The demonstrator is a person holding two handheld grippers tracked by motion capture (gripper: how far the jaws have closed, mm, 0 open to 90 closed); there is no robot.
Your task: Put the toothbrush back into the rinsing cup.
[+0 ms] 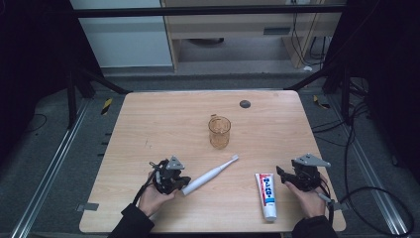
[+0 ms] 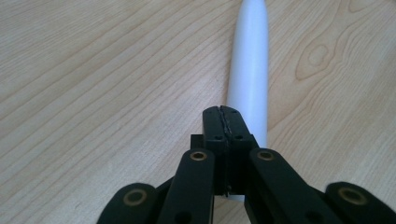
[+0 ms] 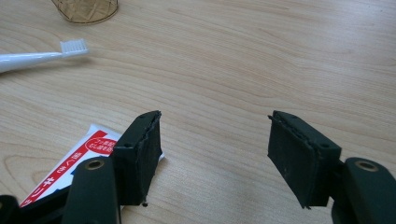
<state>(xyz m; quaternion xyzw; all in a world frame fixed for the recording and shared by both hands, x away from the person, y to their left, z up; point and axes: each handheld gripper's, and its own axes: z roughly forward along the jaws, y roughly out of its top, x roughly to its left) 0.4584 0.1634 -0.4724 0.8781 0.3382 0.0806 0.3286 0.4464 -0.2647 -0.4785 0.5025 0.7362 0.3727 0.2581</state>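
Table (image 1: 163, 124): light wood-grain top, square to the person's side, with a small dark round spot (image 1: 244, 103) near its far edge.

Left gripper (image 1: 171, 179): held in the person's left hand (image 1: 152, 199) near the front left of the table. In the left gripper view its two black jaws are pressed together, pad against pad, with nothing between them. Their tips lie just beside the thick end of the toothbrush handle, over or against it; whether they touch cannot be told.

Right gripper (image 1: 287, 176): held in the person's right hand (image 1: 309, 201) at the front right. In the right gripper view its jaws stand wide apart over bare wood, holding nothing; the left jaw in that view sits just over the flat end of the tube.

Cup (image 1: 219, 132): amber, see-through, upright, near the table's middle, beyond the brush head and apart from it.

Toothbrush (image 1: 210, 174): white, electric-type, lying flat and slantwise; thick handle end by the left gripper, bristled head (image 3: 74, 45) pointing toward the cup.

Toothpaste tube (image 1: 267, 193): white with red and blue print, lying flat at front right, cap end toward the person, just beside the right gripper on its inner side.
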